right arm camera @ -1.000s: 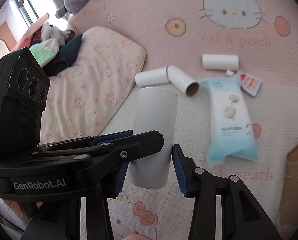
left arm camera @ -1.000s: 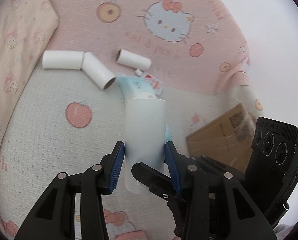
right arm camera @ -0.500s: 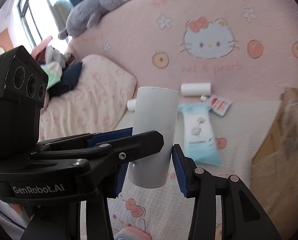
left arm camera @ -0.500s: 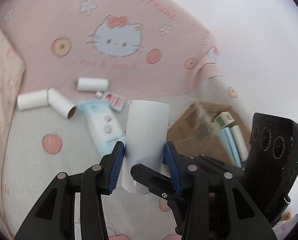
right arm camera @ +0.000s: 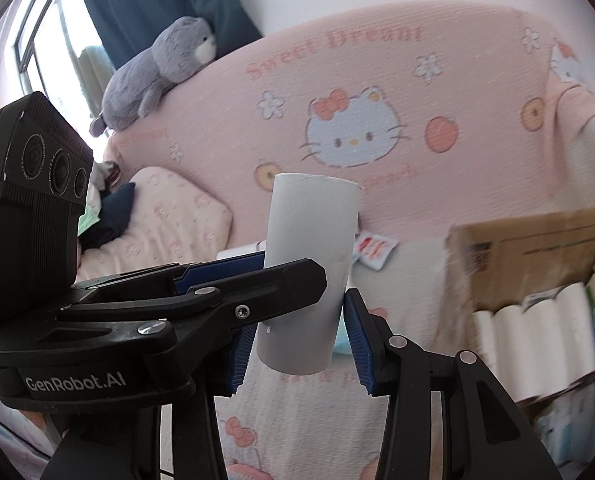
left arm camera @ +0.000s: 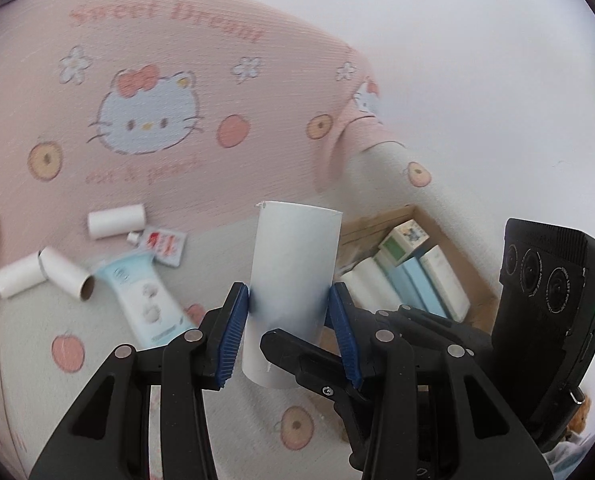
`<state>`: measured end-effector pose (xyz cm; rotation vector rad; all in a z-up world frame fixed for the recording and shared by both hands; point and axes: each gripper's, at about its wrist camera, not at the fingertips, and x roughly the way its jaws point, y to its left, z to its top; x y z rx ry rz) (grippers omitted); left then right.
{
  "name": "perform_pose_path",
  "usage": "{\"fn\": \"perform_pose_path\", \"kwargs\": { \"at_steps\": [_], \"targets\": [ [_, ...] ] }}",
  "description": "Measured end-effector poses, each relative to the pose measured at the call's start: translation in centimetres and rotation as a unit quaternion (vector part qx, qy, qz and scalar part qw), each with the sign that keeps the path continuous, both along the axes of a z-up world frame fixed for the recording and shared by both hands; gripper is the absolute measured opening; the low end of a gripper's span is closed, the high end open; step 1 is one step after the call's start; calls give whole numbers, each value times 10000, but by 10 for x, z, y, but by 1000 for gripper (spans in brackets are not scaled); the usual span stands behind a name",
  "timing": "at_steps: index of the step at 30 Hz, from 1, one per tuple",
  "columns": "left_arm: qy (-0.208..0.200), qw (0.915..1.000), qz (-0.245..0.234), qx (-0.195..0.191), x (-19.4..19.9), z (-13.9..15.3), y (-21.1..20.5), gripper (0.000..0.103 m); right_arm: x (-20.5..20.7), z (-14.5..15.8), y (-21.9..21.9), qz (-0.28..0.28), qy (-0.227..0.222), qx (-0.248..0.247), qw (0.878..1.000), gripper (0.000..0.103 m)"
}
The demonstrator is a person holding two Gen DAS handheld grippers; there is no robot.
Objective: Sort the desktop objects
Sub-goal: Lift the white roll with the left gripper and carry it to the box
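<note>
- Above the bed, both grippers clamp one tube (left arm camera: 293,280): the left gripper (left arm camera: 289,328) pinches its lower half between blue pads, and the right gripper (right arm camera: 297,340) is closed on it too.
- My advice: keep both grips steady, carry the tube level over the box (left arm camera: 473,280), then lower it beside the rolls (left arm camera: 369,284) before letting go.
- Three tubes (left arm camera: 115,221) and a wipes pack (left arm camera: 145,300) lie on the bed, unsorted.

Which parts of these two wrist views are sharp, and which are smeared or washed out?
Left wrist view: hand-held gripper and its white tube fairly sharp; bedding and wipes pack smeared, wall overexposed. Right wrist view: gripper crisp, cardboard box and rolls streaked, window glaring, fisheye edges curved.
</note>
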<state>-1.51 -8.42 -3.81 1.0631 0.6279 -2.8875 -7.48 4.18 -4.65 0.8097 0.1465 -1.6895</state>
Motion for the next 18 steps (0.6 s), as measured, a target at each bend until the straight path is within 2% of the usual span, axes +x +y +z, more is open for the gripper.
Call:
{"fn": "perform_pose_path", "kwargs": {
  "at_steps": [6,12,18],
  "targets": [
    [29,9991,-354,-252,-32,19,16,46,-25,19,3,-311,148,88,9994,40],
    [146,9982,-544,-205,-60,33,34,47,-49,37,12,-663,319,132,9972,41],
    [171,9953,-926,-226,-82,36,52,47,-72,47,26,-879,376,282,9950,41]
  ]
}}
